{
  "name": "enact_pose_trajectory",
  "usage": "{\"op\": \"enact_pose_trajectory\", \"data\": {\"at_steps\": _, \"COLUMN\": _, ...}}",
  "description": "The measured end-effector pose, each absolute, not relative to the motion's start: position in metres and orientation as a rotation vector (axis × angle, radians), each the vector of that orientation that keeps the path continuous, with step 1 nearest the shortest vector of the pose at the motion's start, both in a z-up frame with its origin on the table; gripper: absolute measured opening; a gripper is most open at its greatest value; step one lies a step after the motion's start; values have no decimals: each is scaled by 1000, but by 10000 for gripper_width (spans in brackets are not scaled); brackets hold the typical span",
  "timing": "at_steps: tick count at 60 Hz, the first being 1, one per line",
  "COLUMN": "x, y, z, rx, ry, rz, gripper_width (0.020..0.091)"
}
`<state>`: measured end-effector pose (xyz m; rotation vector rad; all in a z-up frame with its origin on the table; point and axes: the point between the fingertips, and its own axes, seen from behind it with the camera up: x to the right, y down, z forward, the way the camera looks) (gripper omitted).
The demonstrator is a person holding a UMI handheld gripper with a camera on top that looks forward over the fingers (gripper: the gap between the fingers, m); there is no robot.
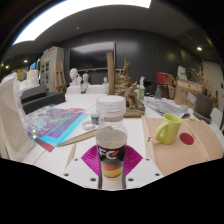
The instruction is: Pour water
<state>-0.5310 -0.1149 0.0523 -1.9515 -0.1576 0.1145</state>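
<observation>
A clear plastic bottle [111, 140] with a white cap and a label in black, red and yellow stands upright between my fingers. My gripper [111, 160] is shut on it, and the magenta pads [92, 158] press its lower body from both sides. A yellow mug [168, 128] sits on the white table [150, 150] ahead and to the right of the bottle, handle towards the bottle. The bottle hides what lies straight ahead of it.
A colourful book or magazine [58, 124] lies on the table to the left. A red round object [187, 138] sits right of the mug. White equipment [10, 118] stands at the far left; cluttered shelves and benches fill the room beyond.
</observation>
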Motion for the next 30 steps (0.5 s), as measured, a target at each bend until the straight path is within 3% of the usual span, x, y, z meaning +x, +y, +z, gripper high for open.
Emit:
{"op": "enact_pose_trajectory", "data": {"at_steps": 12, "x": -537, "y": -109, "z": 71, "rx": -1943, "ry": -138, "rz": 150, "gripper_width": 244}}
{"op": "enact_pose_trajectory", "data": {"at_steps": 30, "x": -530, "y": -42, "z": 202, "rx": -1722, "ry": 350, "rz": 658, "gripper_width": 240}}
